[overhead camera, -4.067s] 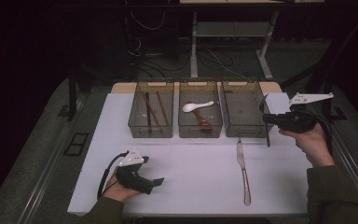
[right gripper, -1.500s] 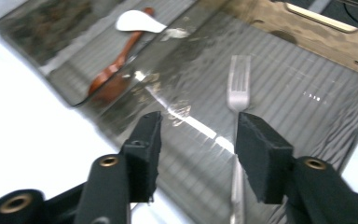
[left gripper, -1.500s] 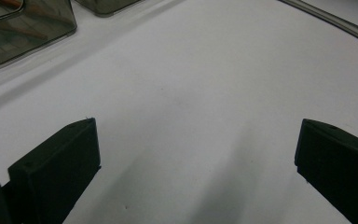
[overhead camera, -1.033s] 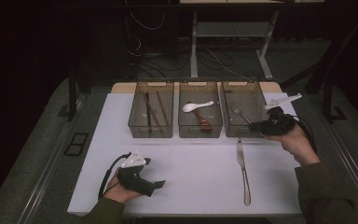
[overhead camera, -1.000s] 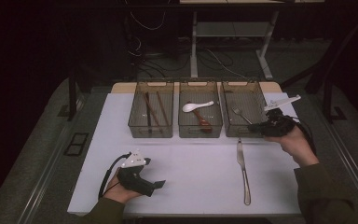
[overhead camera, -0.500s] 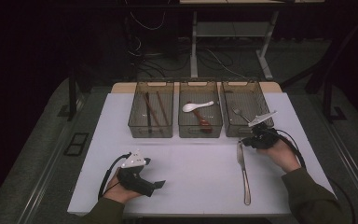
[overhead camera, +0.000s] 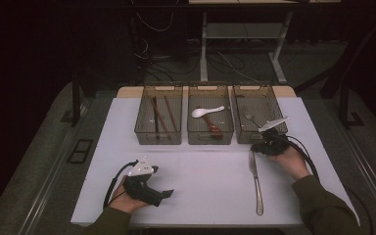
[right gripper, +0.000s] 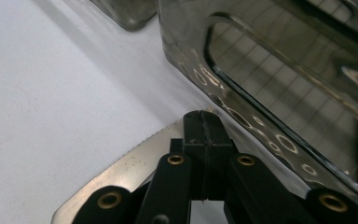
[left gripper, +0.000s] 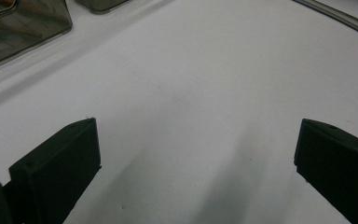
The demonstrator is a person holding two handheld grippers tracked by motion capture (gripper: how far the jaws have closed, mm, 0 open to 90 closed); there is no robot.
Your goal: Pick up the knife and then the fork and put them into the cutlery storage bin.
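knife [overhead camera: 255, 177] lies flat on the white table [overhead camera: 205, 166] in the high view, blade end toward the right-hand bin [overhead camera: 258, 120] and handle toward the person. the right gripper [overhead camera: 263, 147] sits at the blade tip, just in front of that bin, which has a fork [overhead camera: 251, 119] in it. the middle bin [overhead camera: 209, 121] holds a white spoon [overhead camera: 207, 111] and a brown one; the left bin [overhead camera: 159, 121] holds chopsticks [overhead camera: 160, 115]. the left gripper [overhead camera: 162, 195] rests on the table near the front edge, well apart from the knife.

left gripper view: its jaws stand wide apart over bare table, nothing between them. the knife's handle shows far off at the top right.

right gripper view: the jaws are pressed together with no gap, their tips over the serrated blade of the knife, close against the bin's wall. whether they pinch the blade or only rest on it i cannot tell.
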